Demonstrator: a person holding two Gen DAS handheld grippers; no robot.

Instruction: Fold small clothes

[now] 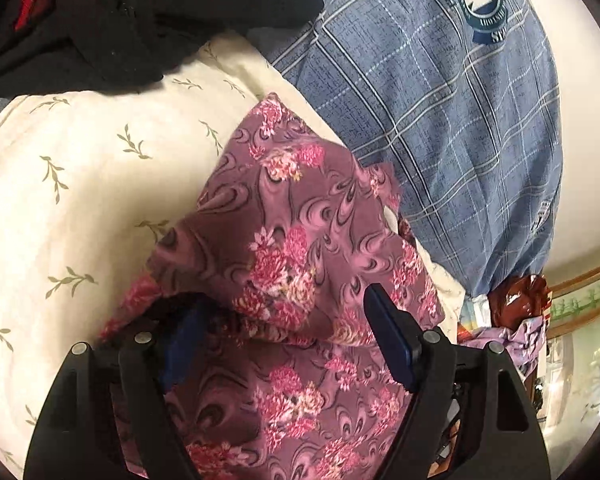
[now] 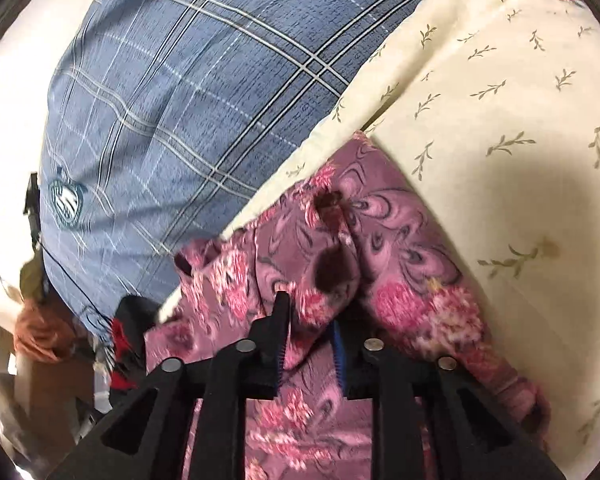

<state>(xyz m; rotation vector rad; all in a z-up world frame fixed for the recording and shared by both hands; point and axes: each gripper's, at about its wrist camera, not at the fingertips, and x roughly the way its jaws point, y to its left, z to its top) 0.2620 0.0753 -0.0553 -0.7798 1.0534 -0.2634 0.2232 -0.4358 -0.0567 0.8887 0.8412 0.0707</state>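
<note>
A small mauve garment with pink flowers (image 1: 296,240) lies crumpled on a cream leaf-print pillow (image 1: 80,184). My left gripper (image 1: 284,320) is open over its near part, and a fold of the cloth drapes over the left finger and between the jaws. In the right wrist view the same garment (image 2: 400,264) bunches up against the pillow (image 2: 500,120). My right gripper (image 2: 308,320) is closed narrowly on a bunched fold of the garment, with cloth pinched between the fingers.
A blue plaid pillow with a round crest (image 1: 440,128) lies beside the cream one and shows in the right view too (image 2: 172,92). Black and red clothes (image 1: 100,20) are heaped at the far left. Other clothes and clutter (image 1: 516,320) sit at the bed's edge.
</note>
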